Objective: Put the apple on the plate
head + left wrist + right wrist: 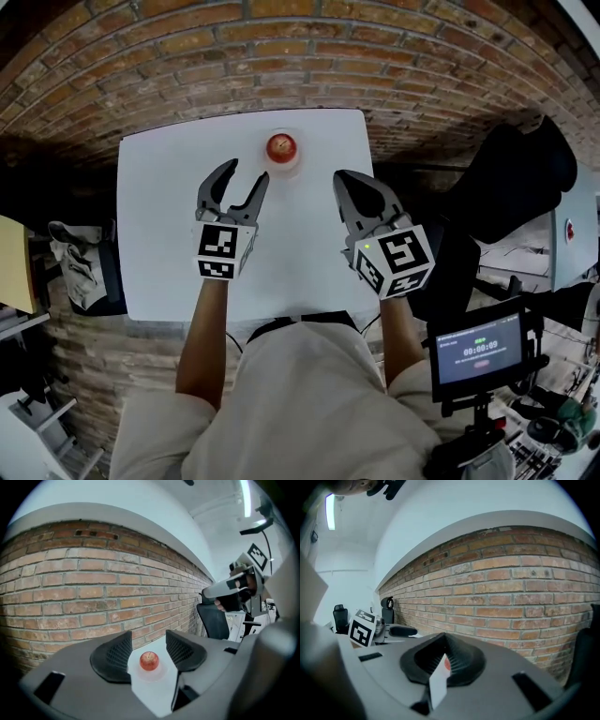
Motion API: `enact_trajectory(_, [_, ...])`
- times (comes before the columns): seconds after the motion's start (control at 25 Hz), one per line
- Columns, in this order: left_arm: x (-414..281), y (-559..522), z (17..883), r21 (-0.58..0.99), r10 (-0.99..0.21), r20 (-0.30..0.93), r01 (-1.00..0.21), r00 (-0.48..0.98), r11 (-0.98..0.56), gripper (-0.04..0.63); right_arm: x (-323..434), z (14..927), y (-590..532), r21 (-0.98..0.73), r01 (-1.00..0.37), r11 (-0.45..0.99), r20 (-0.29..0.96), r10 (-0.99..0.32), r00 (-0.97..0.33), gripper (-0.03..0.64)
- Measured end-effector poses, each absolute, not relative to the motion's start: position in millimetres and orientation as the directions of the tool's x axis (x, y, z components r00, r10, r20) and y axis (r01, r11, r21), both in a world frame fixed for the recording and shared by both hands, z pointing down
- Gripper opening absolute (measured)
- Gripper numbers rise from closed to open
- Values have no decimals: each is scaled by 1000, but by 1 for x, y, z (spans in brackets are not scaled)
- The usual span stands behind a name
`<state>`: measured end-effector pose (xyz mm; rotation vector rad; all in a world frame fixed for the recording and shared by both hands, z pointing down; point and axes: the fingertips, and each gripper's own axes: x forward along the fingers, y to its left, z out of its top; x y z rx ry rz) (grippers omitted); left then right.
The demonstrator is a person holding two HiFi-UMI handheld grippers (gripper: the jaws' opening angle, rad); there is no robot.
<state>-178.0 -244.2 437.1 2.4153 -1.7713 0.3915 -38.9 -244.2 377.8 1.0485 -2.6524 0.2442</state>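
Judging from the head view, task all but done: red apple [280,146] on the small white plate [281,167], at the far edge of the white counter [159,234], close to the brick wall [281,56]. Left tool [246,172] spread and empty, aimed at the fruit yet well apart from it; right tool [343,180] pressed together on nothing. Draw both tools clear and level; avoid brushing the plate's rim.

Head cam steep down; gripper views low, fwd, share apple [149,660].
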Motion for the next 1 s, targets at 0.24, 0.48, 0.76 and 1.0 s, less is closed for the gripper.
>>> enact_trajectory(0.24, [-181, -227, 397, -74, -935, 238, -955, 263, -287, 142, -42, 350, -230, -34, -684, 729, 282, -650, -706, 3])
enact_trajectory(0.48, [-170, -204, 356, -102, -936, 175, -940, 305, -326, 93, -44, 324, -214, -33, -674, 738, 248, -648, -720, 3])
enact_trajectory(0.76, [-164, -177, 309, -87, -947, 107, -946, 302, -312, 8, -42, 285, -197, -16, -657, 753, 193, -643, -741, 3])
enact_trajectory(1.0, [-159, -153, 277, -119, -952, 64, -945, 300, -306, 8, -41, 261, -181, 9, -646, 764, 159, -639, -753, 3])
